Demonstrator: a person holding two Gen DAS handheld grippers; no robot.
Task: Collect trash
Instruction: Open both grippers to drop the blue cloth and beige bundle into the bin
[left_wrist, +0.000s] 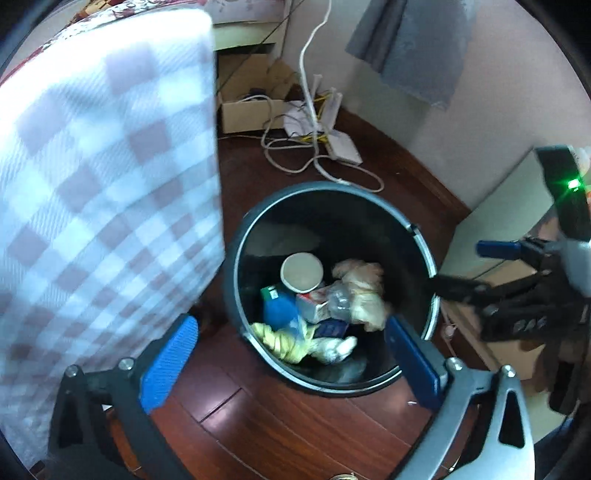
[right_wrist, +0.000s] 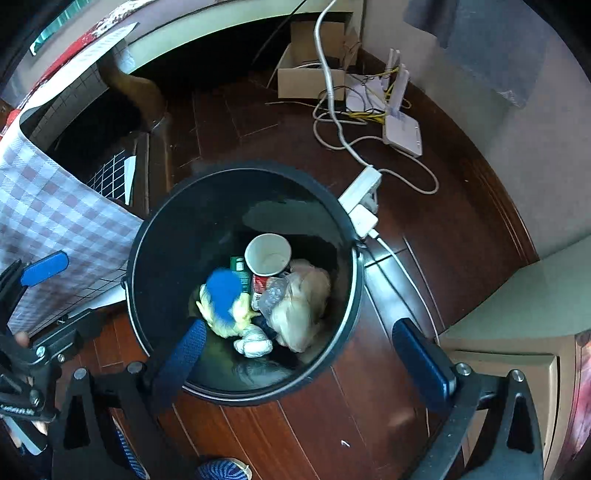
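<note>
Both wrist views steeply downward, close above the bin (left_wrist: 424, 236), sharing its contents and floor cables (right_wrist: 332, 110)

A blurred checked cloth (left_wrist: 103, 192) fills the left wrist view's left side, hiding what lies behind it. In the bin (right_wrist: 155, 295), a smeared blue object (right_wrist: 223, 293) is unidentifiable; wrapper labels are too small to read.

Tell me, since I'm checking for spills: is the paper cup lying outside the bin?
No, the paper cup sits inside the bin among the other trash.
</note>
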